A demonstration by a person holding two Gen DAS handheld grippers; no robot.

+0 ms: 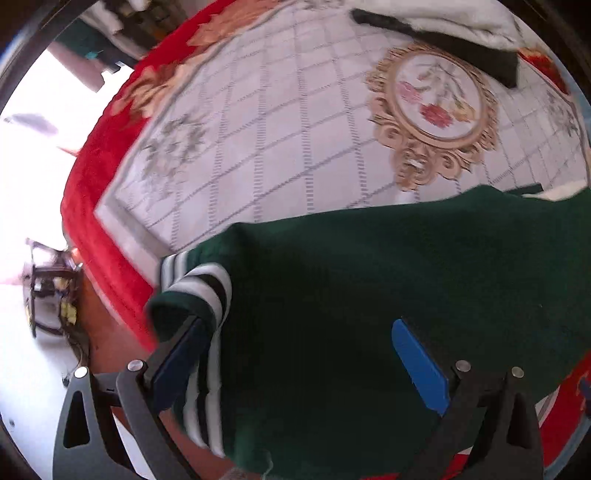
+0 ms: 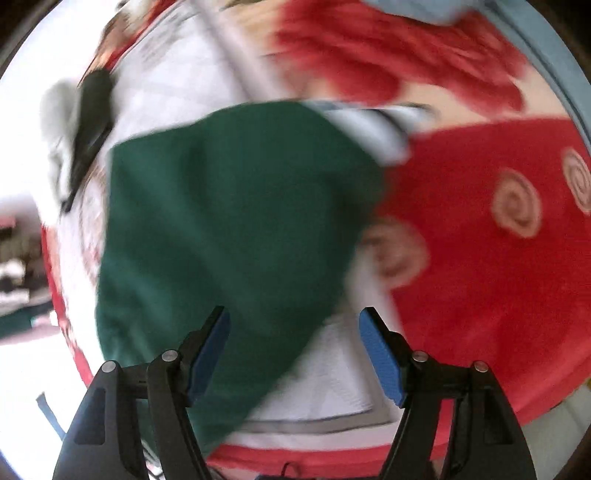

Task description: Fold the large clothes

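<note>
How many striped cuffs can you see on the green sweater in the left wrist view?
2: one cuff draped beside the left gripper's finger, another just behind it. More may be hidden underneath.

A: We see a bed (image 1: 258, 147) under a white quilted bedspread (image 1: 295, 122) with a red floral border and a gold-framed flower medallion (image 1: 436, 107).

B: On it we find a dark green sweater (image 1: 351, 295) with striped cuffs, and farther off a black-and-white garment (image 1: 443, 33).
</note>
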